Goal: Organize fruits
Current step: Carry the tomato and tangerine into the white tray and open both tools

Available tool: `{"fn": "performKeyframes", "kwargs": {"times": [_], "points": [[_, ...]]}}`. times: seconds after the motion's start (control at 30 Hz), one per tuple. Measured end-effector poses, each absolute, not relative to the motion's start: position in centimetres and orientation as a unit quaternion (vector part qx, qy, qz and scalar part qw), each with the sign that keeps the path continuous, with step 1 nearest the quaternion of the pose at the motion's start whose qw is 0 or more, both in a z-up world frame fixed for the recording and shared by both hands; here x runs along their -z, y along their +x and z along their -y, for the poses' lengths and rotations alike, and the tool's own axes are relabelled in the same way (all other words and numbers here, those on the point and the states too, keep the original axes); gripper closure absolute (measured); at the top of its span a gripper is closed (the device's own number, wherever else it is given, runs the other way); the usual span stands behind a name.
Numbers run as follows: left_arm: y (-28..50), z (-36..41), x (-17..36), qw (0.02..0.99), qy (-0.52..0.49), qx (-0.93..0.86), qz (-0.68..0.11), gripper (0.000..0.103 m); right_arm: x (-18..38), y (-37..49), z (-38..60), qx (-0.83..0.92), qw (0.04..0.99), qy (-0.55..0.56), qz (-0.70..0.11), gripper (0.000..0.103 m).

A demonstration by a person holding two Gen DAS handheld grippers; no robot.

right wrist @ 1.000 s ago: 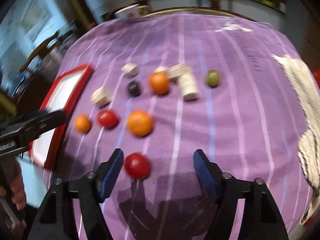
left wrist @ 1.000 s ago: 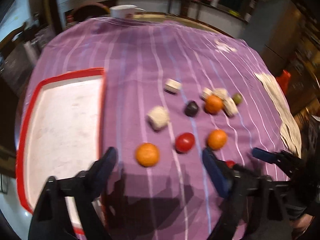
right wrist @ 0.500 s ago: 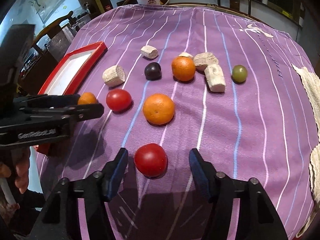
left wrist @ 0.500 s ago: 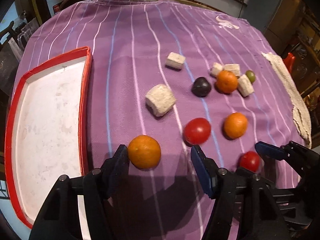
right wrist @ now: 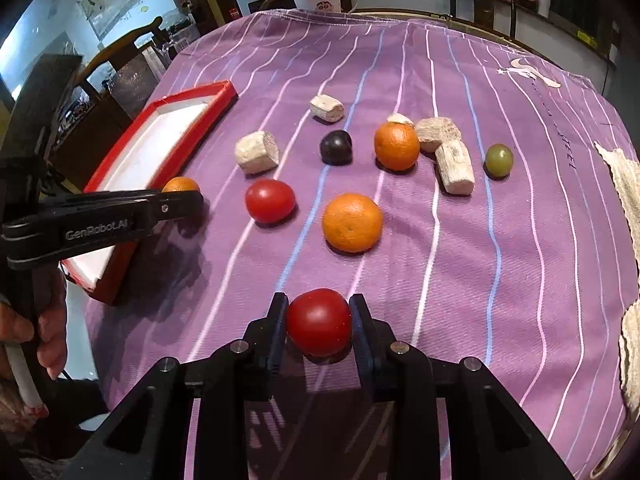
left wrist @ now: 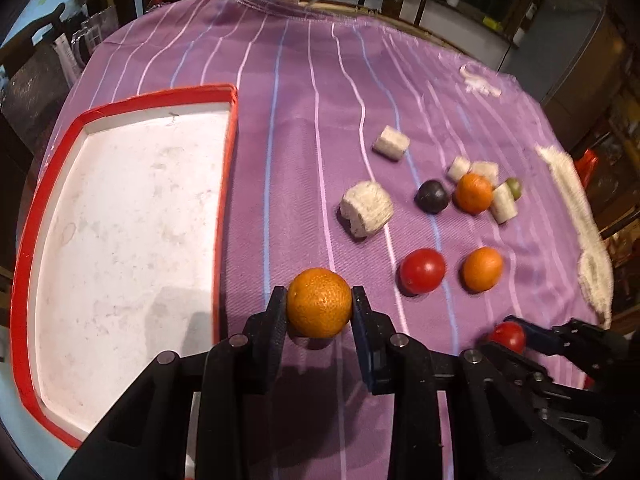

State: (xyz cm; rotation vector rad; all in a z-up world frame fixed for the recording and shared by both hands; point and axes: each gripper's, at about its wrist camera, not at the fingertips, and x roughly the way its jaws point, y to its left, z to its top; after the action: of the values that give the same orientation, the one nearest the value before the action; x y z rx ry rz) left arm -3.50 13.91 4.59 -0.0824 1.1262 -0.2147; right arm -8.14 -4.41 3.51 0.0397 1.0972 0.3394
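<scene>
My left gripper [left wrist: 319, 304] is shut on an orange [left wrist: 319, 303] on the purple cloth, just right of the red-rimmed white tray [left wrist: 224, 184]. My right gripper [right wrist: 319, 322] is shut on a red tomato [right wrist: 319, 321] near the cloth's front. Loose on the cloth lie a second tomato [right wrist: 270, 201], two more oranges [right wrist: 352, 222] [right wrist: 397, 146], a dark plum [right wrist: 336, 147] and a green grape [right wrist: 499, 160]. The left gripper and its orange [right wrist: 181, 185] show at the left of the right wrist view.
Several pale cork-like chunks [right wrist: 257, 151] [right wrist: 454, 167] lie among the fruit. A white mug [right wrist: 320, 0] stands at the table's far edge. A cream knitted cloth [right wrist: 624, 192] lies along the right edge. Chairs stand beyond the left side.
Both grippers moved forward and closed: the left around the nearest orange, the right around the nearest tomato.
</scene>
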Motion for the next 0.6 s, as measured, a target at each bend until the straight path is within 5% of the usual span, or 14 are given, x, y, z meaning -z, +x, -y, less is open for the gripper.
{"fn": "performKeyframes", "kwargs": {"times": [0.3,0.6], "points": [[-1.9,-20.5,-8.9,0.857,-0.077,0.083,-0.502,0.073,-7.1,-6.2,-0.6,-0.211,0.835,0.040,-0.506,0.069],[3.4,-29.0,-6.9,0.851,-0.083,0.015,-0.518,0.073,-9.5,0.3,-10.8,-0.262,0.837,0.029,-0.480,0.069]]}}
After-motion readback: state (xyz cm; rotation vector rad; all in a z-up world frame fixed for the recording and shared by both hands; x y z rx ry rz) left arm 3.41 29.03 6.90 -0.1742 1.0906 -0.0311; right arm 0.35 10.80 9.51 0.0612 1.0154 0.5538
